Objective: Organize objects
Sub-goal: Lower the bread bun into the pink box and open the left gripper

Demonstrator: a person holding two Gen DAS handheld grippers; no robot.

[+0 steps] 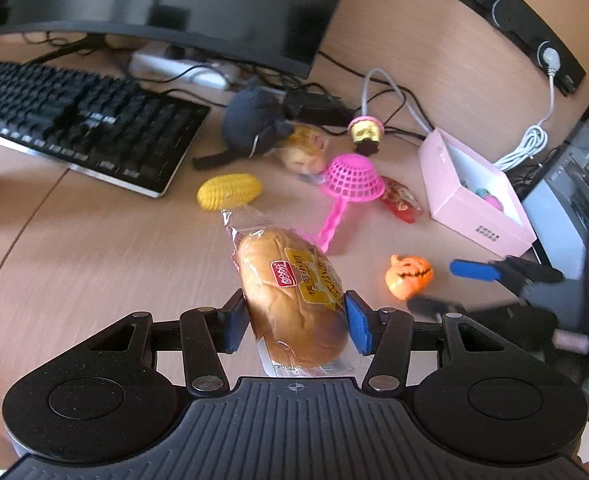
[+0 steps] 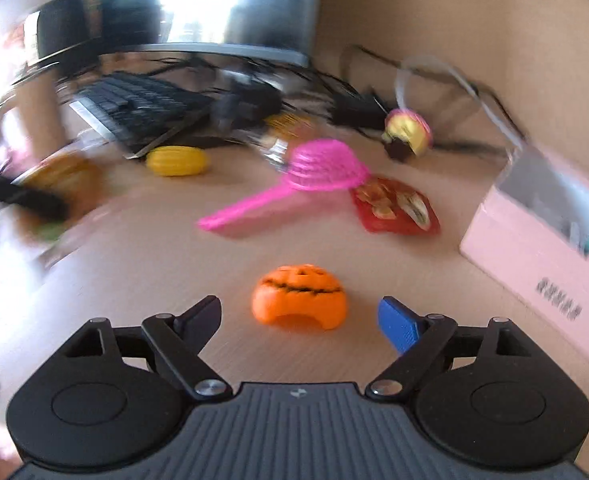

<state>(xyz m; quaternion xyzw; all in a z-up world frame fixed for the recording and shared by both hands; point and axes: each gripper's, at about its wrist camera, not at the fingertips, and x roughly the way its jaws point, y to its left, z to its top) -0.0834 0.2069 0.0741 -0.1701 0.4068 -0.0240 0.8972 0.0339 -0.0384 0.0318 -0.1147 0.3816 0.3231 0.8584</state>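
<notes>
My left gripper (image 1: 294, 326) is shut on a wrapped bread roll (image 1: 290, 300) and holds it above the desk. My right gripper (image 2: 300, 316) is open, its fingers on either side of an orange toy pumpkin (image 2: 299, 298), just short of it; it also shows in the left wrist view (image 1: 408, 276). A pink open box (image 1: 474, 192) (image 2: 534, 256) with small toys inside stands at the right. On the desk lie a pink toy strainer (image 1: 350, 184) (image 2: 294, 182), a yellow toy corn (image 1: 229, 191) (image 2: 177, 161), a red snack packet (image 2: 394, 206) and a cupcake toy (image 1: 365, 135) (image 2: 406, 134).
A black keyboard (image 1: 74, 120) lies at the left under a monitor (image 1: 174, 4). A dark plush toy (image 1: 254, 124) and a second bun (image 1: 304, 152) lie behind the strainer. Cables (image 1: 382, 92) run along the back wall. A computer case (image 1: 578, 184) stands at the far right.
</notes>
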